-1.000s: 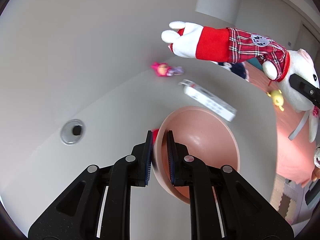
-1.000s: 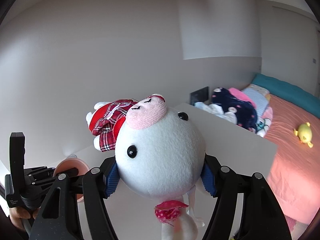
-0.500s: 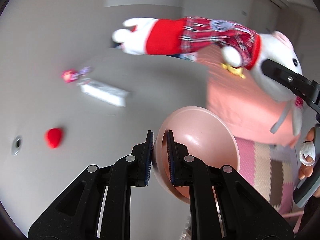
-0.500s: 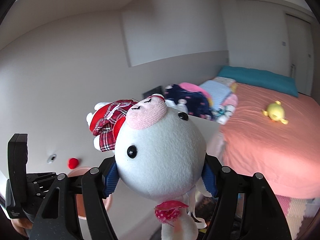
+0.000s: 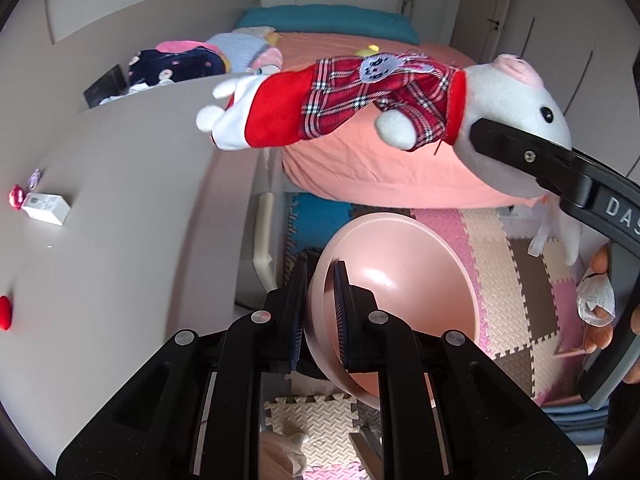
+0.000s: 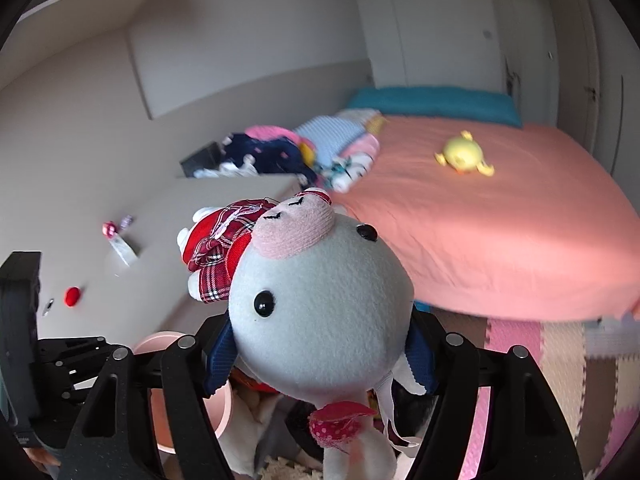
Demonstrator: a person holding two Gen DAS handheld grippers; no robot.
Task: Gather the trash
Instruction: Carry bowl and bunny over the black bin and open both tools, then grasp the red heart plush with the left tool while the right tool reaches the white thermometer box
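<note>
A round pink plastic bowl (image 5: 404,292) was clamped at its rim by the left gripper (image 5: 320,312). A white plush pig in red plaid (image 6: 320,312) was held by its head in the right gripper (image 6: 320,356), whose jaws had just been opening.

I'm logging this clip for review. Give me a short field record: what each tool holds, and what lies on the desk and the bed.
left tool: shut on the rim of the pink bowl
right tool: jaws have just been opening; pads still at the head of the plush pig
desk: white box, red item, small pink item
bed: yellow duck toy, folded clothes
</note>
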